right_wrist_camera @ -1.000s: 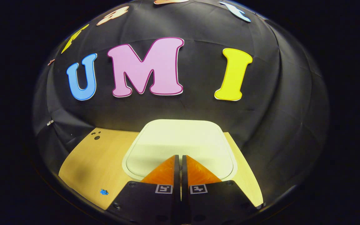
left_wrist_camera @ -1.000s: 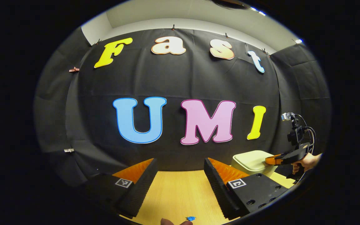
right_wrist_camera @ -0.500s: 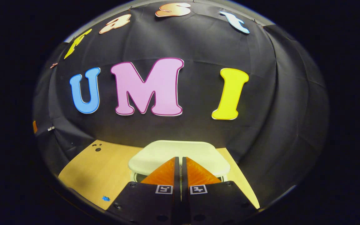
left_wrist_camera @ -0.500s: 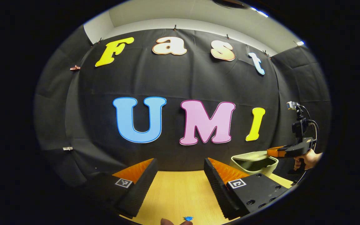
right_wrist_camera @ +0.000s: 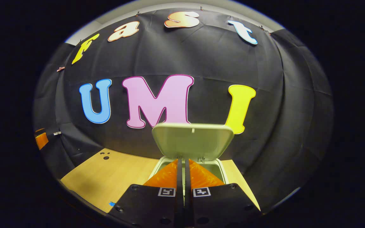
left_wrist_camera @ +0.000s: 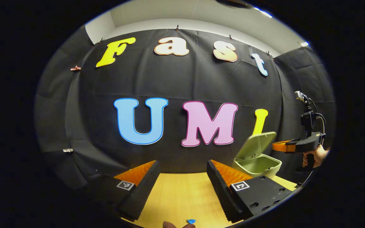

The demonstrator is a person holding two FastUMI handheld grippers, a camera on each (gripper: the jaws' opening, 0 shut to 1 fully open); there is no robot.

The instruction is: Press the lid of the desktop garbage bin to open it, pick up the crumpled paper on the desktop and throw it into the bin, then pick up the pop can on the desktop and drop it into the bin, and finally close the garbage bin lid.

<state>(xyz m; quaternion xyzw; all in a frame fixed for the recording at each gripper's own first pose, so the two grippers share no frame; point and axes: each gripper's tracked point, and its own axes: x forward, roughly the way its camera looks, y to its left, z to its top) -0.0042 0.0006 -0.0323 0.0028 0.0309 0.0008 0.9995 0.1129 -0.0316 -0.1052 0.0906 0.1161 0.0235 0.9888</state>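
Note:
A pale green desktop bin (left_wrist_camera: 258, 164) stands at the back right of the wooden table, its lid (left_wrist_camera: 256, 145) swung up and standing open. In the right gripper view the raised lid (right_wrist_camera: 192, 141) faces me and the bin's rim (right_wrist_camera: 222, 166) shows just beyond my fingers. My right gripper (right_wrist_camera: 183, 161) is shut with nothing between its fingers and hovers just above the bin's front; in the left gripper view it (left_wrist_camera: 276, 146) is held by a hand (left_wrist_camera: 315, 156) beside the lid. My left gripper (left_wrist_camera: 182, 167) is open over the table, well left of the bin.
The wooden table (left_wrist_camera: 182, 196) runs to the black cloth wall. A small blue mark (left_wrist_camera: 191, 221) lies near its front edge, also seen as a blue mark (right_wrist_camera: 112, 204) in the right gripper view. Small dark holes (right_wrist_camera: 105, 155) dot the table's far left corner.
The bin lid has sprung from shut to fully raised. My right gripper has lifted up and back off the lid, still shut. The left gripper has stayed put.

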